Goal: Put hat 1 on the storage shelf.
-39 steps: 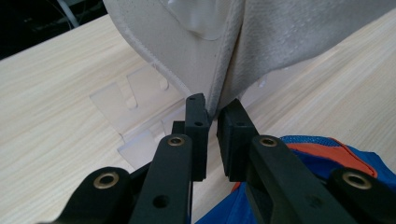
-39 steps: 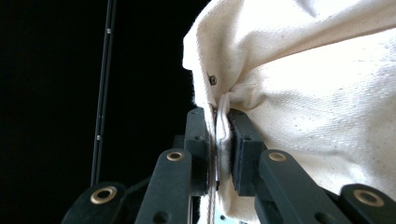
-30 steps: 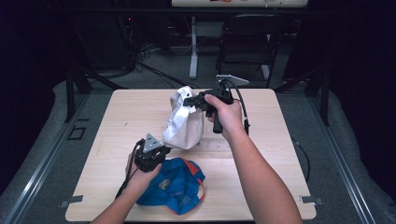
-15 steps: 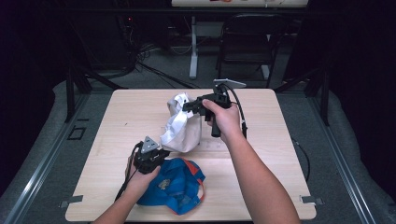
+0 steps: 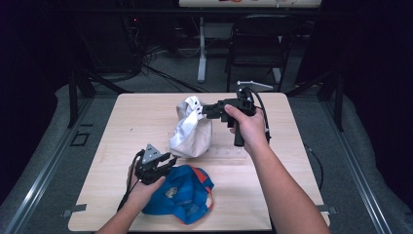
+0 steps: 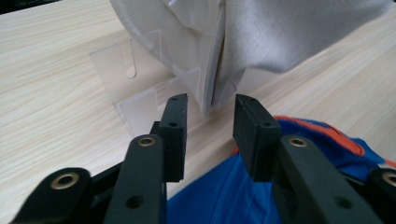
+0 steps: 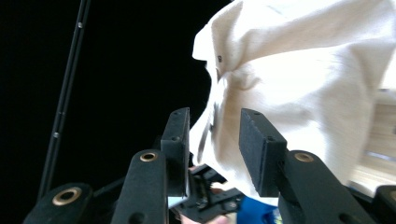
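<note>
White cap (image 5: pixel 191 130), no readable writing, between parted jaws of right hand-held gripper (image 5: pixel 206 111); left hand-held gripper (image 5: pixel 168 162) likewise apart.

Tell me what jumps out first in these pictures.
The white cap stands out, propped up mid-table on a clear plastic stand, with the right gripper at its top; those jaws have just been opening, cloth between them. Next comes the blue and orange cap, lying at the near edge of the wooden table beside the left gripper, whose jaws have also just opened.
</note>
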Tool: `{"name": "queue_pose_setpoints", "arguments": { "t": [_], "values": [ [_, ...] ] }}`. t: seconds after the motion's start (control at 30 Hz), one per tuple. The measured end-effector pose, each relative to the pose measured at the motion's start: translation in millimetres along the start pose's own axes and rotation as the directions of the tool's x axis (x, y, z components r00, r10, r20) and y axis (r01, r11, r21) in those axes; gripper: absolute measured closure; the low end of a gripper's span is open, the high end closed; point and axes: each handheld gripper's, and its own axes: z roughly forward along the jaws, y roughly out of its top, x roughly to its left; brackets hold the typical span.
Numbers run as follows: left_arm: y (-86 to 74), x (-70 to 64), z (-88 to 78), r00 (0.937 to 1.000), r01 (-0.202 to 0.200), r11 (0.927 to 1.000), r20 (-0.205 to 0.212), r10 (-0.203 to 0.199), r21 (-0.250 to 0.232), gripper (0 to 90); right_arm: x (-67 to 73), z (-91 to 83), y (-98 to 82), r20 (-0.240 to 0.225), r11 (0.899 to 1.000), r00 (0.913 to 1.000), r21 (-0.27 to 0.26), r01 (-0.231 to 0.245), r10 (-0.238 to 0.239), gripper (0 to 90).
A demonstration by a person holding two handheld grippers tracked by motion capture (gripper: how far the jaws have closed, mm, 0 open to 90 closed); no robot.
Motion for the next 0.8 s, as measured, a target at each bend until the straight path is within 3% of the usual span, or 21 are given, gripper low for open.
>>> {"name": "queue_pose_setpoints", "arguments": {
  "t": [0.23, 0.37, 0.5, 0.67, 0.8],
  "values": [
    [-5.9, 11.1, -20.4, 0.9992, 0.040, 0.9992, 0.006, -0.040, 0.000, 60.3, -7.3, -21.5, -17.8, 0.030, 0.998, 0.9974, -0.023, 0.067, -0.066, 58.8],
    [-10.7, 19.3, -30.8, 0.9987, 0.048, 0.9986, -0.018, -0.047, 0.021, 58.2, -13.8, -28.5, -31.5, 0.041, 0.994, 0.9936, -0.028, 0.106, -0.105, 56.9],
    [-18.5, 27.6, -39.6, 0.9958, 0.083, 0.9965, -0.038, -0.083, 0.002, 53.4, -22.3, -32.3, -46.1, 0.046, 0.991, 0.9905, -0.032, 0.131, -0.129, 56.0],
    [-29.7, 38.3, -44.5, 0.9901, 0.126, 0.9920, -0.062, -0.126, -0.004, 50.5, -31.8, -35.2, -61.6, 0.078, 0.985, 0.9821, -0.020, 0.173, -0.171, 55.5],
    [-34.2, 47.0, -47.0, 0.9872, 0.148, 0.9890, -0.061, -0.148, -0.009, 52.2, -44.4, -36.4, -79.5, 0.125, 0.973, 0.9662, -0.020, 0.230, -0.226, 55.3]
  ]
}}
